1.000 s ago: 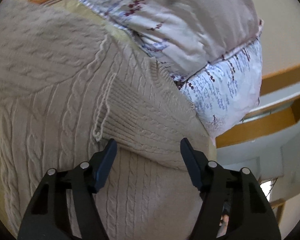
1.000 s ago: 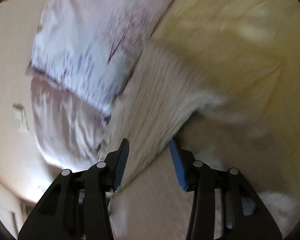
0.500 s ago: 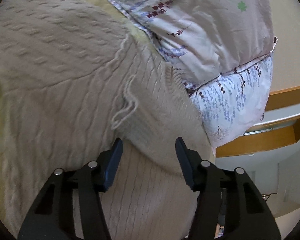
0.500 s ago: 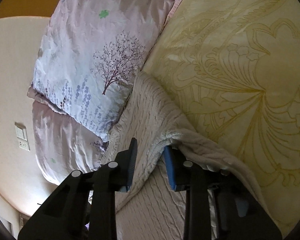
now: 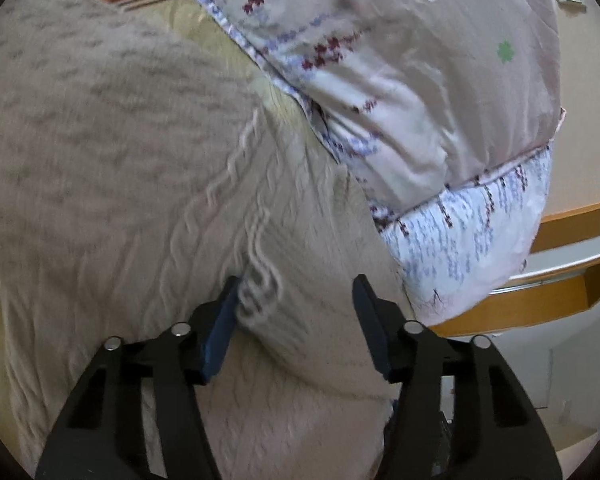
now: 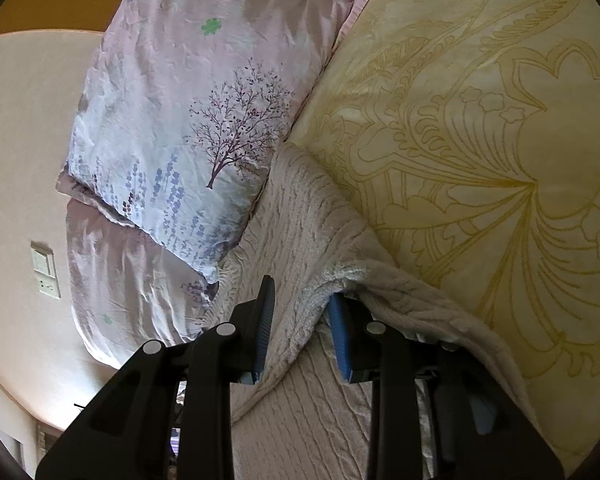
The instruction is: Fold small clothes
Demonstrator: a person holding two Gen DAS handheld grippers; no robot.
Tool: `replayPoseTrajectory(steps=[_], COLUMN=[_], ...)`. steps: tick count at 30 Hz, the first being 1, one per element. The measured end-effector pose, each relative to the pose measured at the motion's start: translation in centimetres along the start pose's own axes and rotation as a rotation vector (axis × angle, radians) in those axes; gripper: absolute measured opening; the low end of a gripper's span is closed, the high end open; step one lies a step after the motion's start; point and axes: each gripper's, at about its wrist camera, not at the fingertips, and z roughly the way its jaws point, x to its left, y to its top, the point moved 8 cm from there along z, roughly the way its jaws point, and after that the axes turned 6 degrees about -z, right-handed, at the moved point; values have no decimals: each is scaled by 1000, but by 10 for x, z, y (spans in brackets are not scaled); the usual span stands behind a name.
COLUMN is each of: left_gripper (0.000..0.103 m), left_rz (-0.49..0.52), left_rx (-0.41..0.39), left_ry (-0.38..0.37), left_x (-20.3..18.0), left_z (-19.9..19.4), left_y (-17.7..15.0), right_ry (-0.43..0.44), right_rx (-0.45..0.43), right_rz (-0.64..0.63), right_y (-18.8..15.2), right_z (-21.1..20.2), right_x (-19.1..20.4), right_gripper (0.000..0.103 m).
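A beige cable-knit sweater lies on the yellow patterned bedspread. In the left wrist view my left gripper is open, its jaws astride a folded ribbed edge of the sweater; the view is blurred. In the right wrist view the sweater has an edge running between the jaws of my right gripper, which are narrowly apart with knit fabric between them and draped over the right finger. Whether they pinch it I cannot tell.
Two floral pillows lie stacked against the sweater's far edge; they also show in the left wrist view. A wooden bed frame and wall lie beyond. A wall switch is at left.
My left gripper has moved forward over the sweater's folded edge and its jaws have narrowed slightly. My right gripper has narrowed its jaws around the sweater edge and steadied.
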Motion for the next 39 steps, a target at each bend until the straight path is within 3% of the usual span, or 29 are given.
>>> replayPoseTrajectory(steps=[1, 3, 5, 7, 13, 18, 20, 21, 22, 24, 26, 27, 33, 35, 37, 39], left_gripper=[53, 42, 9, 7, 5, 6, 7, 10, 13, 33, 52, 53, 53, 31, 29, 29], left_rz=[11, 55, 138, 224, 412, 402, 372, 349, 318, 273, 255, 273, 340, 325, 278, 264], left_rx=[-4, 3, 25, 13, -36, 25, 66, 84, 95, 133, 150, 145, 195, 227, 226, 162], left_ry=[3, 28, 52, 59, 121, 203, 214, 204, 178, 101, 30, 27, 74, 19, -40, -17], left_x=[-1, -3, -11, -24, -51, -29, -15, -10, -5, -4, -5, -6, -11, -14, -17, -12], left_z=[1, 6, 14, 16, 23, 29, 25, 23, 19, 10, -1, -4, 9, 9, 4, -9], left_y=[4, 8, 9, 13, 27, 22, 17, 16, 15, 11, 8, 6, -18, -23, -21, -10], right_ry=[0, -8, -20, -12, -87, -163, -184, -179, -166, -134, -91, -88, -56, -42, -39, -42], right_rx=[-3, -7, -20, -52, -122, -92, -91, -88, -86, -82, -59, -49, 7, 11, 0, -13], right_rz=[-1, -5, -20, -22, -74, -82, -107, -114, -125, -148, -179, -182, -179, -175, -186, -206], right_y=[0, 0, 0, 1, 0, -9, -13, -15, -17, -21, -26, -27, -40, -41, -41, -41], right_z=[0, 1, 1, -4, -12, -9, -13, -13, -15, -17, -13, -9, 4, 3, -1, -6], right_x=[0, 0, 0, 0, 0, -6, -1, 1, 6, 15, 25, 27, 35, 36, 37, 38], right_gripper=[29, 27, 8, 8, 7, 8, 15, 25, 36, 47, 48, 48, 48, 48, 48, 48])
